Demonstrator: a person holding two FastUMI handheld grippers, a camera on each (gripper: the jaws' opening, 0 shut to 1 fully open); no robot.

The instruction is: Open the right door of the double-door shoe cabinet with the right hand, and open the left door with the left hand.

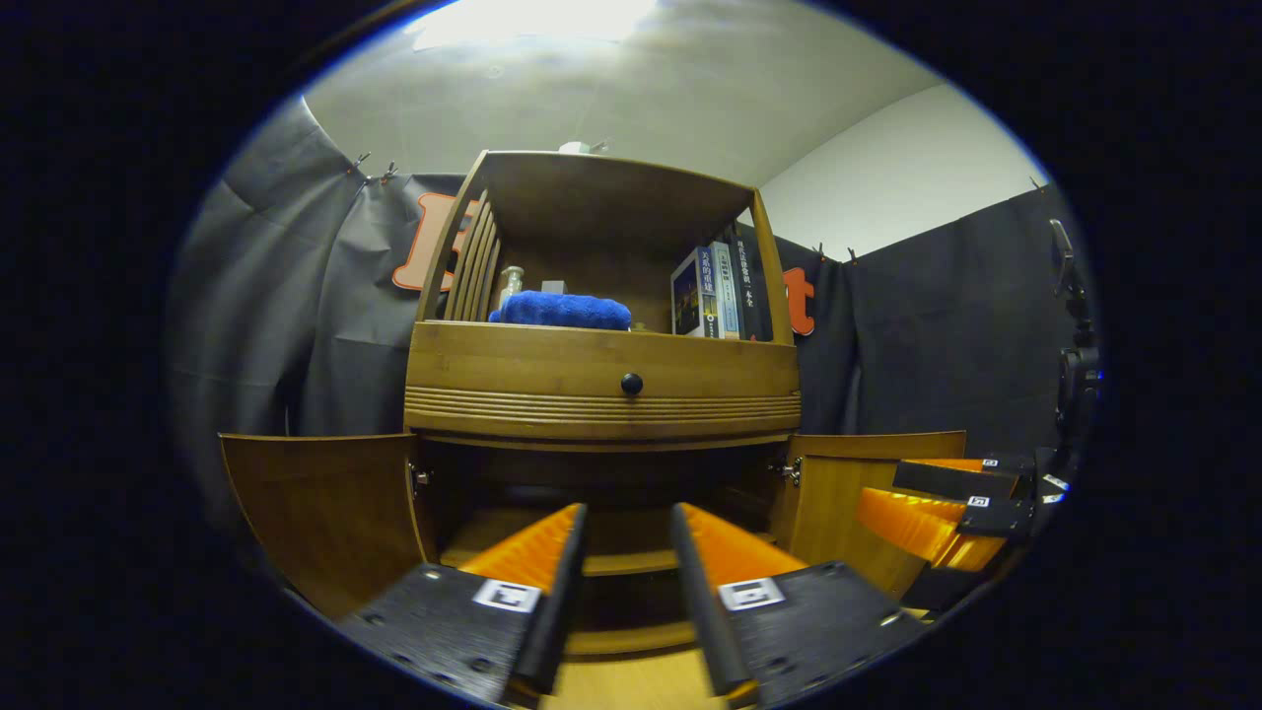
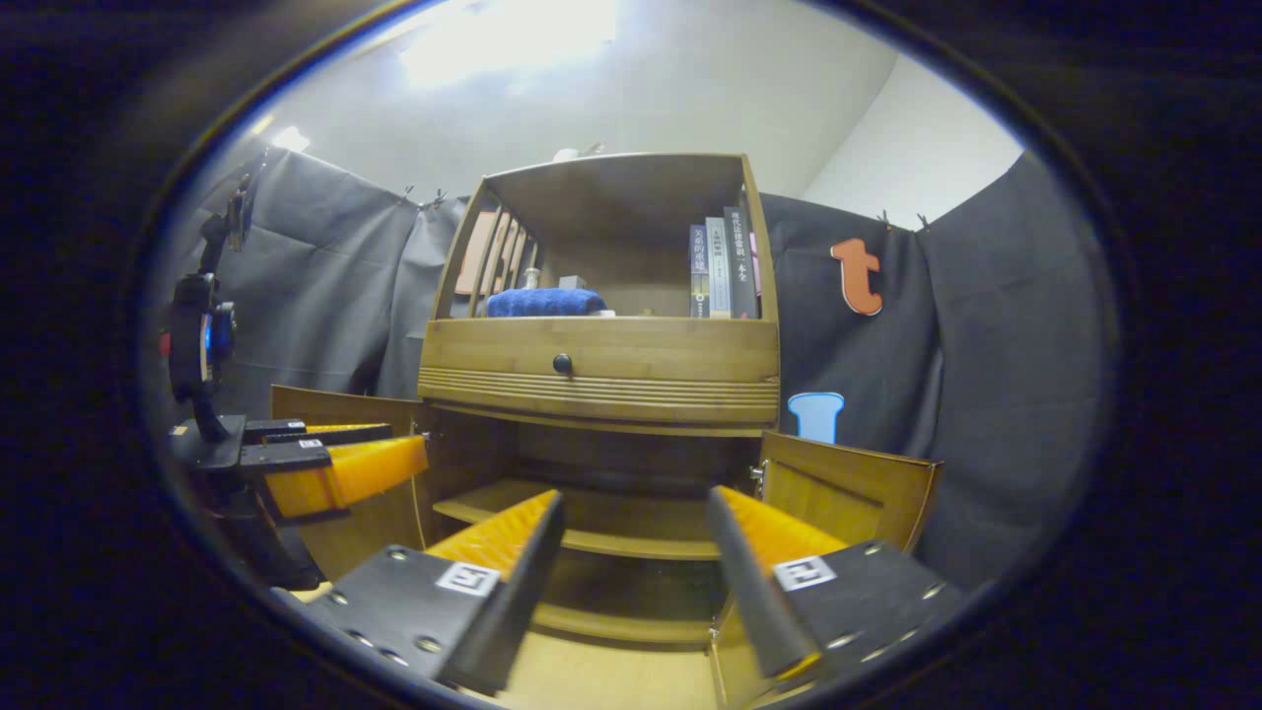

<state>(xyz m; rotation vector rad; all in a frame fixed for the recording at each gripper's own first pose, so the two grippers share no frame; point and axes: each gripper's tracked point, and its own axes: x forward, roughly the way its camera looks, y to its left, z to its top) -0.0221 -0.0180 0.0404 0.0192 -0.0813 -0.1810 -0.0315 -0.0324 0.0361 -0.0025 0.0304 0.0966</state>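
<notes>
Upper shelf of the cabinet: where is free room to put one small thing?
Free: the patch between the blue towel and the books. Crowded: the left end, with the towel and a bottle behind it by the slats.

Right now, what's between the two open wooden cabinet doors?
Left gripper view: between left door and right door, the open compartment with wooden shelves.

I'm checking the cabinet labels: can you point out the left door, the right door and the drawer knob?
left door [image 1: 315, 513]: left gripper view, middle of its open inner panel.
right door [image 2: 848, 493]: right gripper view, inner face of the open panel.
drawer knob [image 1: 632, 383]: left gripper view, centre of the round knob.
</notes>
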